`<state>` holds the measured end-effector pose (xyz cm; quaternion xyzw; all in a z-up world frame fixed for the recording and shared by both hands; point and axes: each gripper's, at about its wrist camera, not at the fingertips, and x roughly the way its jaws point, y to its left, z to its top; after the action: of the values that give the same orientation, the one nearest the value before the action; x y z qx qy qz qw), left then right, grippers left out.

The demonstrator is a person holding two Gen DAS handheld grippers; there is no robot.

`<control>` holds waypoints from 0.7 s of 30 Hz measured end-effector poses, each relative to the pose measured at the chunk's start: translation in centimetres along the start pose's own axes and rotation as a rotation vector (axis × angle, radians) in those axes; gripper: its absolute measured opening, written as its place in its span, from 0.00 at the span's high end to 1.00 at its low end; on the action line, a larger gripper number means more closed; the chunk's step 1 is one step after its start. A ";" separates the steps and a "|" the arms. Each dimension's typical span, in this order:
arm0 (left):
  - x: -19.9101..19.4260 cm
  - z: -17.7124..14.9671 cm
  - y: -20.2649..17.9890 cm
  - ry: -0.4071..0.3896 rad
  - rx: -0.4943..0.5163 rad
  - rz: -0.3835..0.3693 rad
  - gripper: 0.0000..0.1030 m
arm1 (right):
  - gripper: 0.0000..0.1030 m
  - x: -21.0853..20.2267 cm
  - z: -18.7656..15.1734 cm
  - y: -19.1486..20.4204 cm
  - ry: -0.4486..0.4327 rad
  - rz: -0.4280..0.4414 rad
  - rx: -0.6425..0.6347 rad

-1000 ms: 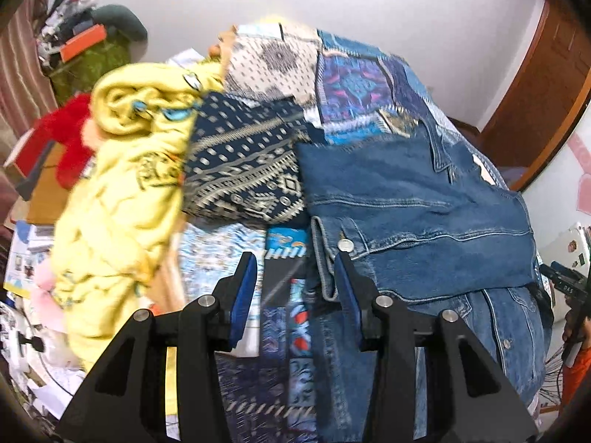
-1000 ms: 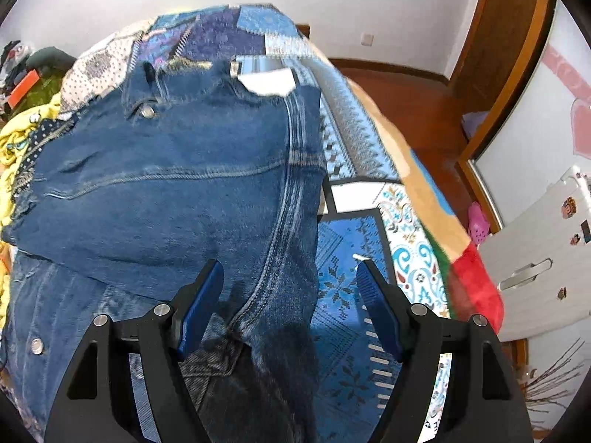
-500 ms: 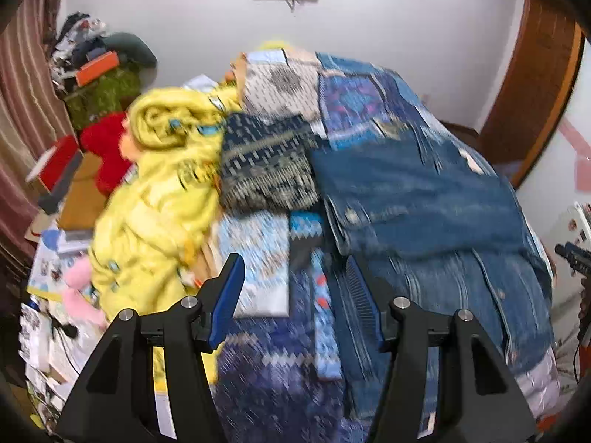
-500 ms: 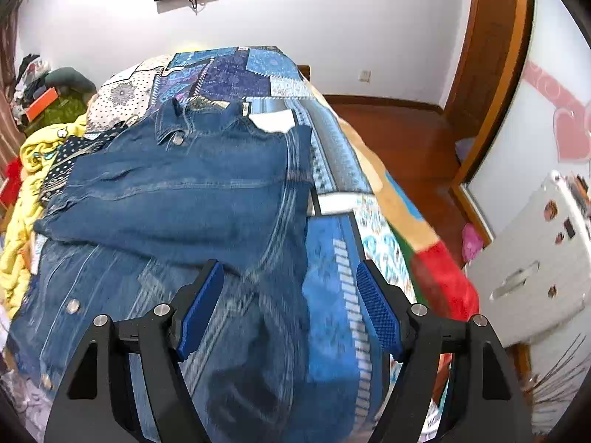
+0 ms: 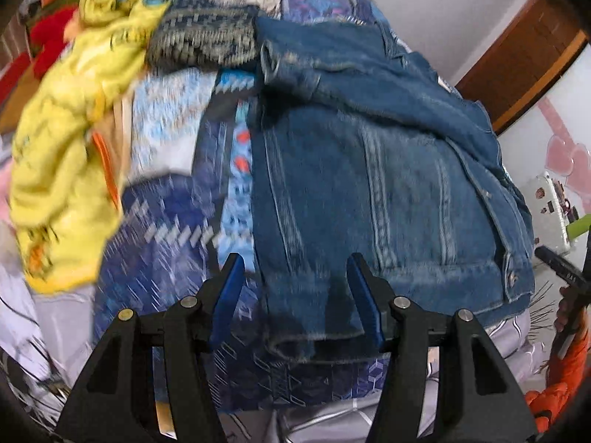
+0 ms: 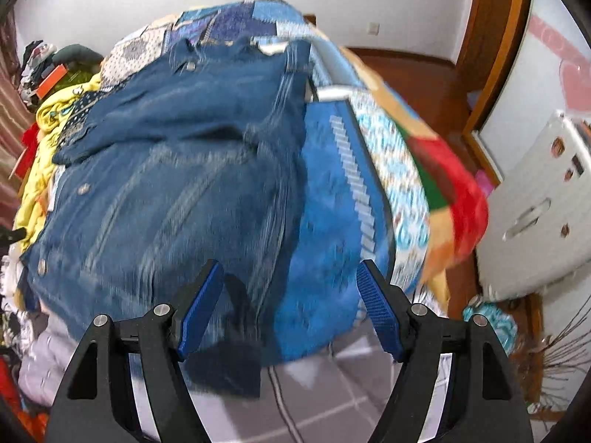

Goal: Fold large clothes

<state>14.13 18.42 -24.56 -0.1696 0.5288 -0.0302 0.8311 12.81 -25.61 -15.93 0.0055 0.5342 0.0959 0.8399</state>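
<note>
A blue denim jacket [image 5: 369, 170] lies spread on the patchwork bedspread [image 5: 162, 243], its sleeves folded across the upper part. It also shows in the right wrist view [image 6: 166, 170]. My left gripper [image 5: 295, 288] is open and empty, just above the jacket's near left hem corner. My right gripper [image 6: 290, 302] is open and empty, above the jacket's near right hem, which hangs over the bed's front edge. Both views are motion-blurred.
A yellow garment [image 5: 70, 136] is heaped at the left of the bed, with a folded dark patterned cloth [image 5: 203, 40] behind it. A white cabinet [image 6: 535, 199] and a wooden door frame [image 6: 491, 37] stand to the right. Tiled floor [image 6: 332, 398] lies below the bed edge.
Both grippers have pulled back from the folded sleeves toward the jacket's near hem at the bed's front edge. The left gripper has opened wider. Neither holds anything.
</note>
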 end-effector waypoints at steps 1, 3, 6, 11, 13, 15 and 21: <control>0.3 -0.4 0.1 0.009 -0.017 -0.007 0.45 | 0.31 0.2 -0.3 0.0 0.009 0.010 0.004; 1.2 -1.3 0.7 0.033 -0.076 -0.038 0.45 | 0.31 0.5 -0.7 0.0 0.026 0.038 0.006; 2.2 -2.2 1.1 0.045 -0.153 -0.088 0.44 | 0.31 1.3 -0.8 0.2 0.051 0.083 0.024; 2.5 -2.4 1.1 0.034 -0.198 -0.139 0.44 | 0.31 2.1 -0.3 0.5 0.057 0.176 0.063; 2.7 -2.4 1.1 0.037 -0.207 -0.151 0.44 | 0.31 2.5 -0.2 0.8 0.054 0.191 0.068; 2.9 -2.4 1.4 0.037 -0.237 -0.182 0.44 | 0.31 3.1 0.0 0.7 0.051 0.214 0.082; 2.8 -2.7 2.0 0.020 -0.253 -0.235 0.52 | 0.31 3.9 0.0 -0.4 0.055 0.308 0.168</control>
<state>12.68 18.95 -28.69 -0.3333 0.5131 -0.0622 0.7885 14.47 -25.38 -19.47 0.1551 0.5561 0.1786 0.7968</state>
